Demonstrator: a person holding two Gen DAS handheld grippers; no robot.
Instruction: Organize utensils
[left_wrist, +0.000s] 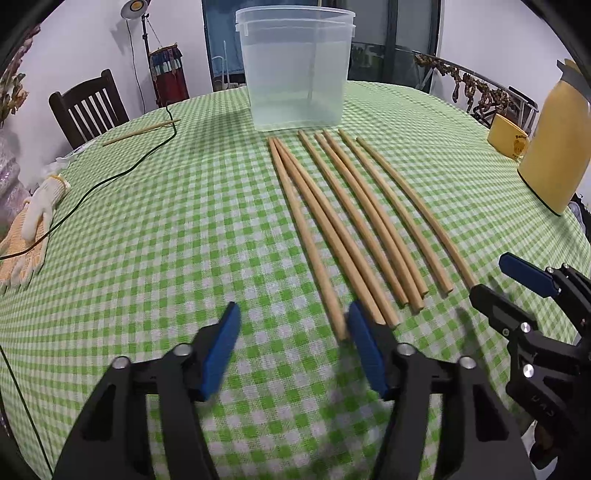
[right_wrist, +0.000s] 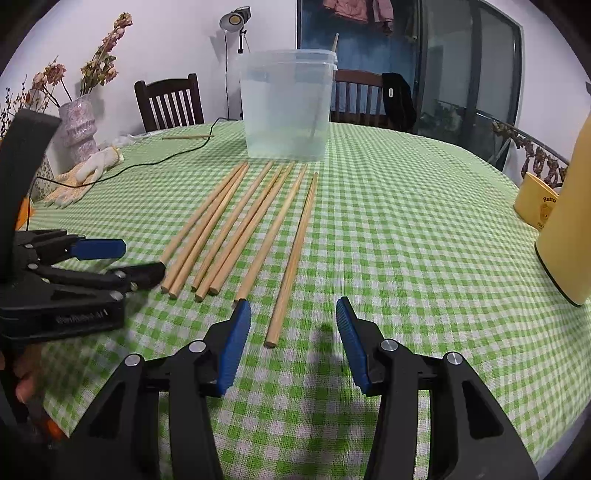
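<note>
Nearest to us, our left gripper hangs low over the green-and-white checked tablecloth, its blue-padded jaws standing apart with only cloth between them. The right-hand pad of that gripper sits just beside the near tip of the leftmost chopstick, though we cannot tell whether it touches.

Our right gripper is likewise parted and grips nothing. Between its pads, closer to the left one, lies the near end of the rightmost chopstick, clear of both pads.

Beyond the grippers, seven wooden chopsticks lie side by side on the cloth, fanned slightly, their far tips pointing toward a clear plastic tub. The two leftmost run close together and seem to touch near their far ends; the rest lie a little apart.

The tub stands upright just past the far tips (something thin and stick-like leans inside it, too faint to name). To its left, well apart from the row, one more chopstick lies alone by a dark cable that snakes across the cloth. Near the left edge rests a pale work glove.

On the right, a tall yellow container stands with a smaller yellow tub behind it. Farther back, dark wooden chairs sit at the table and a lamp stands against the wall.
</note>
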